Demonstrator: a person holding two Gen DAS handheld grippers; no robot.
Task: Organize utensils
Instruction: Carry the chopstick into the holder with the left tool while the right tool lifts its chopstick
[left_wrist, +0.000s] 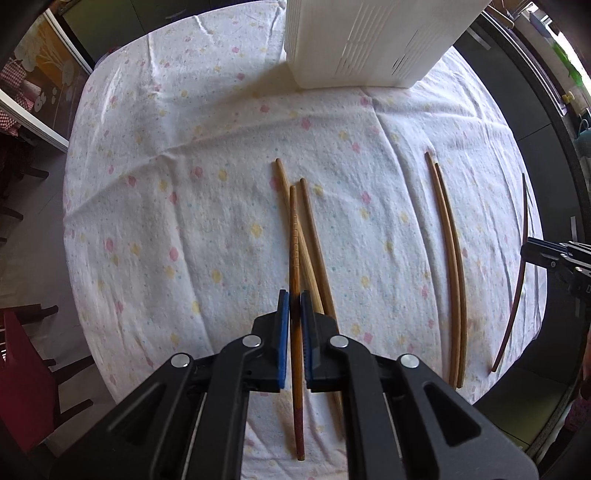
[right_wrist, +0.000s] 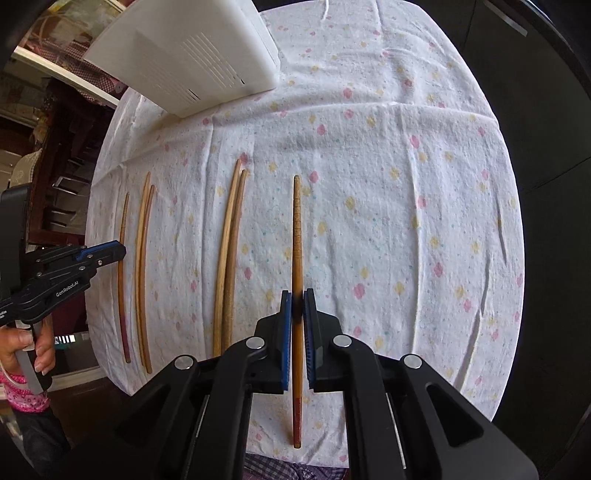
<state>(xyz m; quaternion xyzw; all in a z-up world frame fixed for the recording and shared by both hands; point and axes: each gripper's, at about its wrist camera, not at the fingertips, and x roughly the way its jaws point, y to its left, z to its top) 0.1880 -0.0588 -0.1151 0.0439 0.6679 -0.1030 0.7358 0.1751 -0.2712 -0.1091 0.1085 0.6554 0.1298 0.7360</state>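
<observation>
My left gripper (left_wrist: 294, 300) is shut on a brown chopstick with a red end (left_wrist: 295, 251), held over two plain chopsticks (left_wrist: 314, 236) that lie on the floral cloth. A pair of light chopsticks (left_wrist: 448, 251) lies to the right. My right gripper (right_wrist: 296, 298) is shut on a matching red-ended chopstick (right_wrist: 296, 229); it shows at the left wrist view's right edge (left_wrist: 532, 249) with that chopstick (left_wrist: 517, 280). In the right wrist view the left gripper (right_wrist: 114, 251) holds its chopstick (right_wrist: 122, 229) at far left, beside the two plain ones (right_wrist: 144, 236) and the light pair (right_wrist: 231, 229).
A white slotted utensil holder (left_wrist: 354, 40) stands at the far side of the table and also shows in the right wrist view (right_wrist: 192, 55). The floral tablecloth (left_wrist: 184, 184) covers the table. A red chair (left_wrist: 22, 373) stands at the left.
</observation>
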